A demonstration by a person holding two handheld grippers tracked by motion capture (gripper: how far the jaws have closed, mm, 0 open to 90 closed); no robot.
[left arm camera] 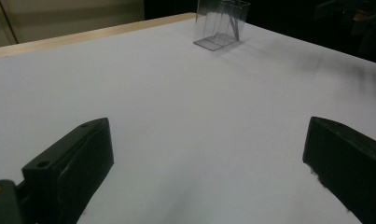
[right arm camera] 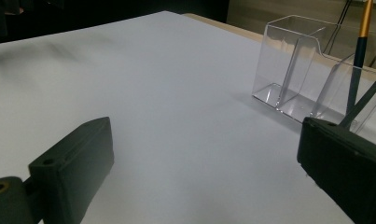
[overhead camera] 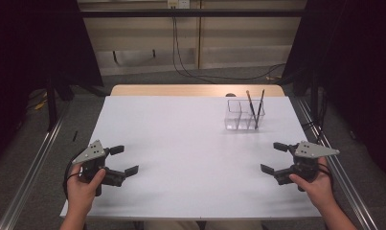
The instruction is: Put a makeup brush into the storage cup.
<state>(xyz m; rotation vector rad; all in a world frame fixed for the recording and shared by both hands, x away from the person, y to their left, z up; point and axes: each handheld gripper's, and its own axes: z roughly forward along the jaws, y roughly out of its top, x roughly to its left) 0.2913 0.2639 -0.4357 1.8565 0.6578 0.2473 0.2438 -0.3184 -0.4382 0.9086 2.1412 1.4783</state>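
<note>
A clear plastic organizer (overhead camera: 244, 115) with several compartments stands at the far right of the white table (overhead camera: 181, 143). Two dark pens (overhead camera: 255, 106) lean in its right front compartment. The organizer (left arm camera: 220, 23) is far off in the left gripper view, and the organizer (right arm camera: 307, 74) is close at the upper right in the right gripper view, with a gold-banded pen (right arm camera: 360, 46) inside. My left gripper (overhead camera: 124, 160) rests open near the front left edge, held by a hand. Opposite it, at the front right, my right gripper (overhead camera: 273, 157) is open too. Nothing lies between either pair of jaws.
A wooden strip (overhead camera: 195, 90) runs along the table's far edge. Metal rails (overhead camera: 32, 163) flank the table on both sides, and cables (overhead camera: 200, 72) lie on the floor behind it.
</note>
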